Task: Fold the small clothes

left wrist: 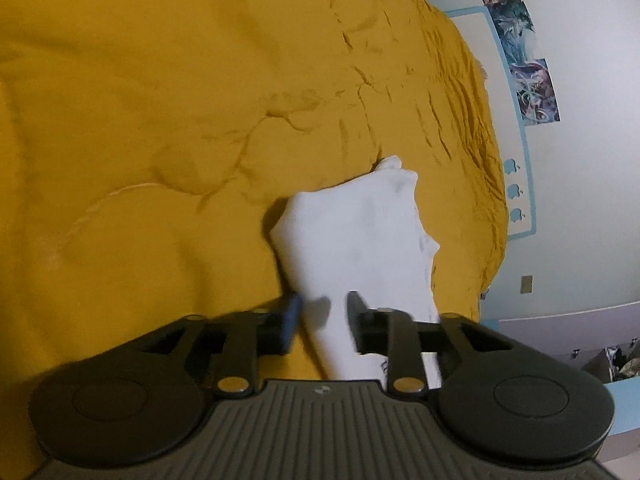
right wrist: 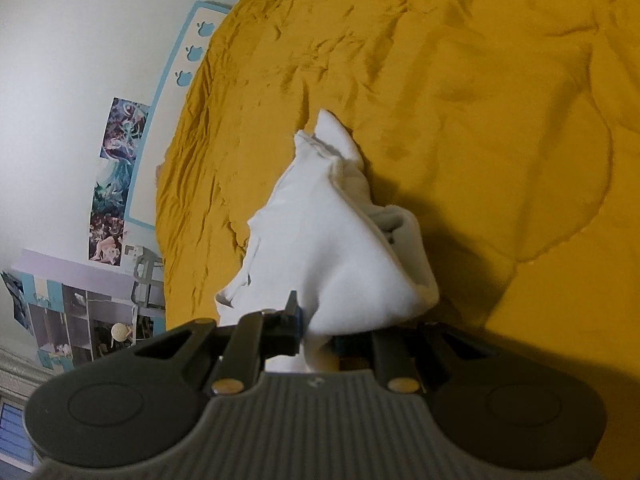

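Left gripper (left wrist: pixel 322 316) parted, pads off the white garment (left wrist: pixel 360 236) between them; right gripper (right wrist: pixel 316 326) clamped on it — over yellow bedspread (left wrist: pixel 160 80)

A mustard-yellow quilt (left wrist: pixel 200 100) covers the bed, its surface rumpled into shallow creases that deepen into tight ridges toward the bed's edge by the wall. A curved line of stitching (left wrist: pixel 96 208) runs across it. Beyond that edge stands a pale wall (right wrist: pixel 80 40) carrying a blue-framed white panel (right wrist: pixel 176 92) with three small blue apple shapes (right wrist: pixel 194 53) in a row. A strip of colourful posters (right wrist: pixel 114 184) hangs beside the panel. Past the bed's corner, open shelves (right wrist: pixel 80 320) hold blurred odds and ends, and a grey chair (right wrist: pixel 146 284) stands near them.
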Demonstrator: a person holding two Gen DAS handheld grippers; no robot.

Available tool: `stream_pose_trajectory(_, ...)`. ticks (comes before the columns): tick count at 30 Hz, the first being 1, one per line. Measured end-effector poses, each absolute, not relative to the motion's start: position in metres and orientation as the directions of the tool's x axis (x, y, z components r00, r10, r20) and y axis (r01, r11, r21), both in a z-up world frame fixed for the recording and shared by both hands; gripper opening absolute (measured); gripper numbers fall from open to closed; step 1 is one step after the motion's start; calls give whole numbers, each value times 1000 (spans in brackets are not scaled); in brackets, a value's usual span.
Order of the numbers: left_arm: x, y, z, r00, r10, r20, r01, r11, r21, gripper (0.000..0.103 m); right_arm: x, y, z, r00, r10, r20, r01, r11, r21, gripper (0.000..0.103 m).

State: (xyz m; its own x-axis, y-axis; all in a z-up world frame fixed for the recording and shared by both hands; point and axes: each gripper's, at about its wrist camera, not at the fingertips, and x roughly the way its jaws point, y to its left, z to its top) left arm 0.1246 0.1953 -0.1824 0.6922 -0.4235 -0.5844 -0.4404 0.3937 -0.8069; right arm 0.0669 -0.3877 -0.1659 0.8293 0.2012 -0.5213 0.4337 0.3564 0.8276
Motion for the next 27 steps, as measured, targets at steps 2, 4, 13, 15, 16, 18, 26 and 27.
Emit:
stream_pose_trajectory(2,138,190,-184,674,-406,-617,-459,424,-781,43,71,-390,-168,828,205,-521,436,348,830,10)
stream_pose_trajectory(4,143,182,-185,667,-401,-628,-458,444,-770,43,67,-392,-174,824,208,-527,443,344,828,10)
stream_pose_trajectory(13,147,183,-183,784,-457,-421,-281,344,-896,5,70,-394,-172,815,216,-538,454,338,824,10)
stream_pose_trajectory(15,140,183,-168,804,-470,-364,-210,348,-913,4,70,-394,-160,830,219,-513,417,366,832,9)
stream_pose_trajectory(16,135,182,-157,809,-477,-344,-180,356,-917,4,68,-392,-152,830,218,-513,408,390,825,9)
stream_pose_trajectory(18,123,179,-136,811,-495,-312,-118,385,-916,4,62,-394,-134,855,196,-481,367,427,827,9)
stream_pose_trajectory(26,66,169,-154,761,-495,-419,-159,484,-861,4,27,-418,-141,803,234,-548,414,444,795,9)
stream_pose_trajectory(27,63,170,-165,749,-498,-438,-188,474,-860,3,24,-419,-150,786,233,-573,439,442,782,9)
